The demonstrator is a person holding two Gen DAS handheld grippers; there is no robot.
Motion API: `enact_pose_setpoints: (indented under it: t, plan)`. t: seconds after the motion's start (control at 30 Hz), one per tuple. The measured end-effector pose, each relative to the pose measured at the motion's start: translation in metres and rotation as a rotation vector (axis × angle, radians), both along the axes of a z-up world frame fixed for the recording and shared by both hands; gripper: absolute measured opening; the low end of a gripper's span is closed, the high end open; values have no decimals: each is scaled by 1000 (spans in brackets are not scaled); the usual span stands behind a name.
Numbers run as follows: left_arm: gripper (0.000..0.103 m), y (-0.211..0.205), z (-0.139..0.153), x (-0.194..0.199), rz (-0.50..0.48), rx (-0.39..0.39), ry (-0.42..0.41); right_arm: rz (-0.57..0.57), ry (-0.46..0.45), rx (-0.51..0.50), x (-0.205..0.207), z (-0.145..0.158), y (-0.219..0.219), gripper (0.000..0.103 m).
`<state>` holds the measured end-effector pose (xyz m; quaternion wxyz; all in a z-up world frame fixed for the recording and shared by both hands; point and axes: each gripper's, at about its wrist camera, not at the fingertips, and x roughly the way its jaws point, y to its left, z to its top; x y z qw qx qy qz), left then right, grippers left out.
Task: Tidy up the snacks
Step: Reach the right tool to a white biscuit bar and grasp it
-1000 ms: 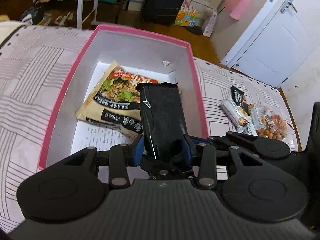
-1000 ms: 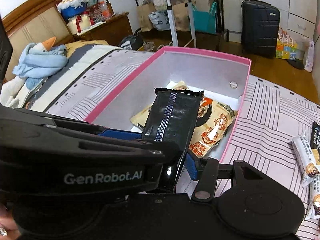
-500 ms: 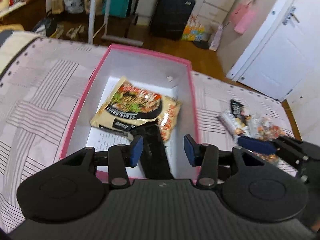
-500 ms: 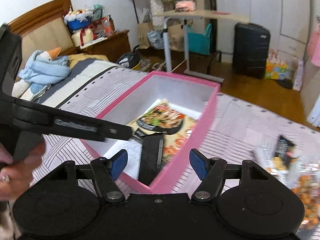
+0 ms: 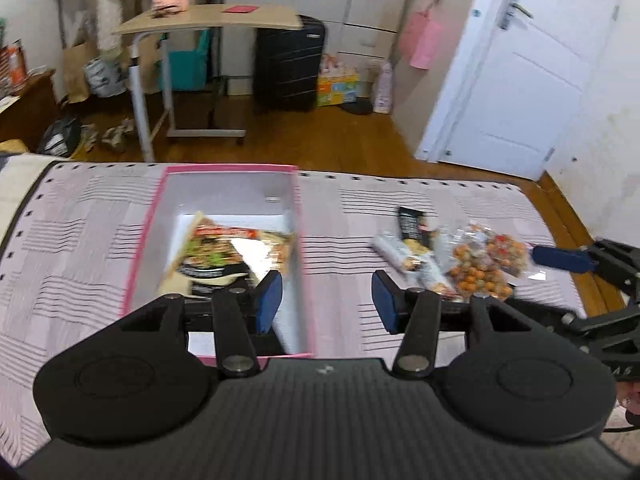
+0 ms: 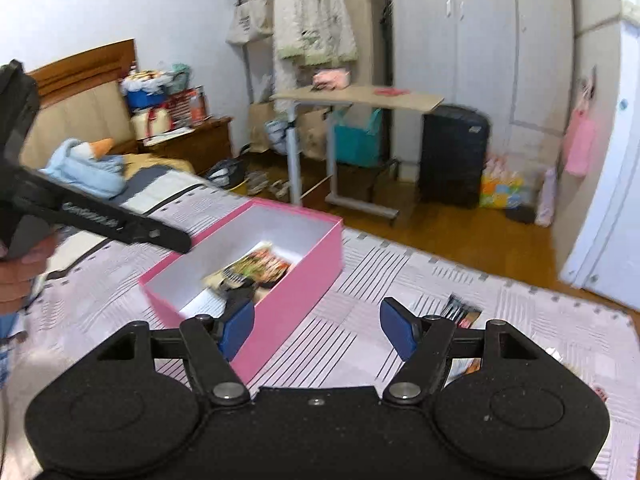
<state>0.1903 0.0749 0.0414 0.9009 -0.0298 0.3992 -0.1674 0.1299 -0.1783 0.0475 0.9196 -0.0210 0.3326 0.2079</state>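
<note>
A pink box (image 5: 146,248) (image 6: 292,296) lies on the striped bedspread and holds a printed noodle packet (image 5: 216,248) (image 6: 260,266) and a black packet (image 5: 218,270). A heap of loose snacks (image 5: 452,256) lies right of the box: bars, a black packet and bags of orange nuts (image 5: 476,272). My left gripper (image 5: 326,304) is open and empty, raised above the box's near right corner. My right gripper (image 6: 316,330) is open and empty, raised between the box and a black snack packet (image 6: 460,312). One blue finger of the right gripper (image 5: 560,258) shows beside the heap.
The bed's far edge drops to a wooden floor. Beyond stand a rolling side table (image 5: 208,20), a black suitcase (image 5: 290,68) (image 6: 454,152) and a white door (image 5: 516,64). A blue soft toy (image 6: 86,164) lies by the headboard.
The left gripper let go of the black packet, which now lies in the box. Both grippers have opened wider, lifted and drawn back; the right one has swung toward the loose snacks.
</note>
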Motion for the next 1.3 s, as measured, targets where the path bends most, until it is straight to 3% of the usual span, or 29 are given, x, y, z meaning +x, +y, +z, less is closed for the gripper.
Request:
enact_pose_setpoints:
  t: [0.2,0.4,0.53,0.8,1.0,1.3]
  plan:
    - [49,-61,-8,17,-95,-35,51,-41,37,-10,9,-17,-26,74]
    - [50,-111,-43,51,-84,-73,93,-123,94,-21,39,-54,-48,74]
    - [50,-132,-75,76,-45,-99,99,-186,123,44,59,-84,-60,69]
    - [50,-150,-143,124,37,-176,148,-231,208,81,85,-151,-76,62]
    - [50,-156,-188,151,112,-206,191,-189,192,72,95,-181,-75,53]
    - [50,-171,-212,168,130,-248,166,-193,165,15,100,-208,-77,47]
